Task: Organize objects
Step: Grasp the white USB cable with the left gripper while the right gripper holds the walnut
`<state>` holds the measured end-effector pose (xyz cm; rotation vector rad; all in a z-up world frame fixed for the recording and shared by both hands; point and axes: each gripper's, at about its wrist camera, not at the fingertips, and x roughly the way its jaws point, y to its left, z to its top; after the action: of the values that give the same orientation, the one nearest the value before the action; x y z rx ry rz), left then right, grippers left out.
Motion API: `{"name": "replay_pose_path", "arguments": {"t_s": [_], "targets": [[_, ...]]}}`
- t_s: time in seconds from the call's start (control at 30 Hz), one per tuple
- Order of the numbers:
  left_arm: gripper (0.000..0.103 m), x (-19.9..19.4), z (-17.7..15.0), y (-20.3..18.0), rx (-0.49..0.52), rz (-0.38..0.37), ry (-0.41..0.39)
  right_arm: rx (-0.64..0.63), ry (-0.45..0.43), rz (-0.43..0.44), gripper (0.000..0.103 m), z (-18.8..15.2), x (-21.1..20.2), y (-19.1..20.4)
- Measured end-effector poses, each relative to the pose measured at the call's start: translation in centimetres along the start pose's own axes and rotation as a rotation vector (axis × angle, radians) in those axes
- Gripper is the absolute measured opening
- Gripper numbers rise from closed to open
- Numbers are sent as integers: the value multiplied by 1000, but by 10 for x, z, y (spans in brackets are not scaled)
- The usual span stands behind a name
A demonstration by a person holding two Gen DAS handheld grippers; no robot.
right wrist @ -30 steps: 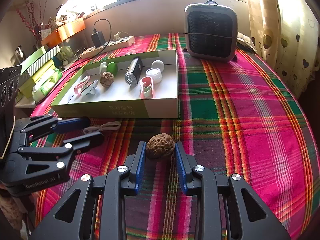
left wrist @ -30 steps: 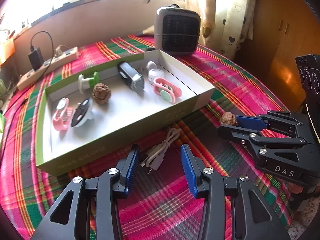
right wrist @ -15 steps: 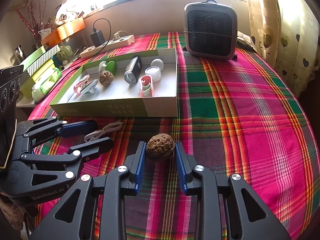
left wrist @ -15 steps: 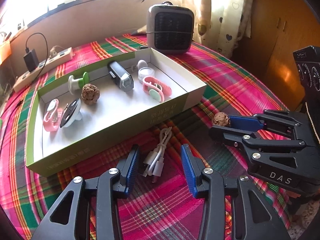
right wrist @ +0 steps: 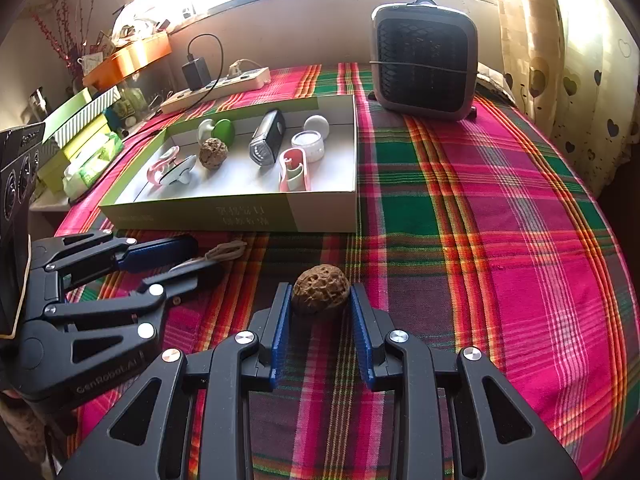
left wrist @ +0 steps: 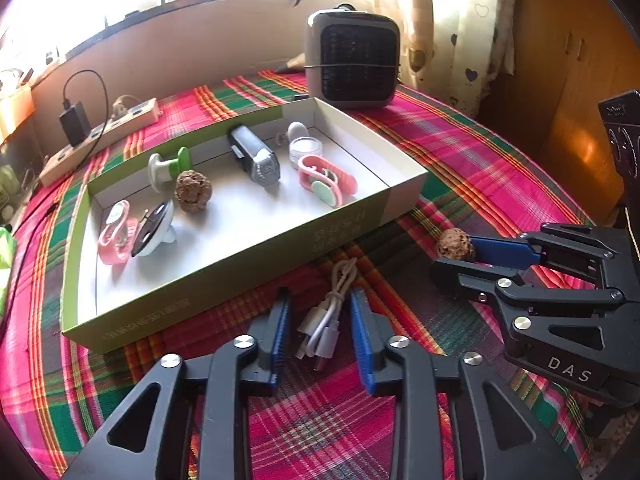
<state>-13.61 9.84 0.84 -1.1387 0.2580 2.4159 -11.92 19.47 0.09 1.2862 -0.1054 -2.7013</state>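
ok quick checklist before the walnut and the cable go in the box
1. Right gripper shut on walnut: ok.
2. Cable between the left gripper pads: ok.
3. Left jaws have just been closing, pads not yet pressing the cable: not ok.
4. Bare floor left in the box: ok.
5. Walnut lifted off the tablecloth: cannot tell.
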Motion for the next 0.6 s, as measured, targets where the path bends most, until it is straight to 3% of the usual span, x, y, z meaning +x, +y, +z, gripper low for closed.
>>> {"name": "replay_pose_path", "arguments": {"t_s": [0.13,0.6], "targets": [[17,-1,0,3,-14,4,-2,0,0,1,30,0,0,0],[16,-1,0,5,-24,0,-3,-2,0,-2,30,0,1,0]]}}
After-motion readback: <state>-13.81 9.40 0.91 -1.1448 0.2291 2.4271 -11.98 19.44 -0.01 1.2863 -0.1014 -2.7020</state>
